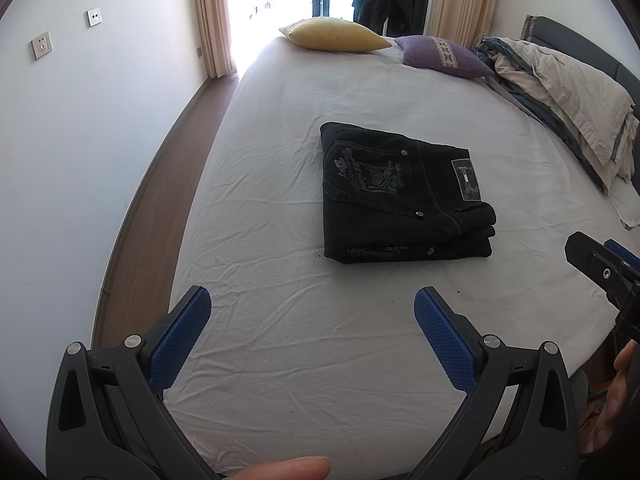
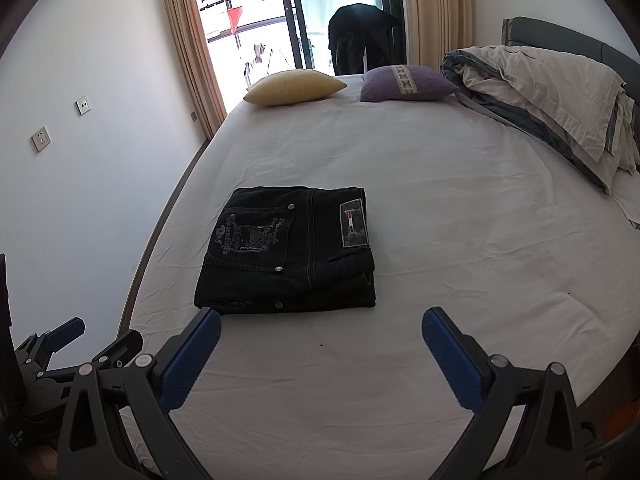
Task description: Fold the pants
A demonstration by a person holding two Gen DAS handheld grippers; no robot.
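Black jeans (image 1: 400, 196) lie folded into a compact rectangular stack on the white bed sheet (image 1: 300, 320), back pocket with printing and a label patch facing up. They also show in the right wrist view (image 2: 288, 252). My left gripper (image 1: 312, 308) is open and empty, held above the sheet short of the jeans, which lie ahead and to the right. My right gripper (image 2: 320, 328) is open and empty, just in front of the stack's near edge; its left fingertip (image 2: 208, 324) is close to the stack's near left corner. Each gripper shows at the edge of the other's view.
A yellow pillow (image 1: 336, 34) and a purple pillow (image 1: 444, 56) lie at the far end of the bed. A bundled duvet (image 1: 560, 92) lies along the right side by the headboard. A wall and a wood floor strip (image 1: 160, 168) run along the left. Curtains and a balcony door stand behind.
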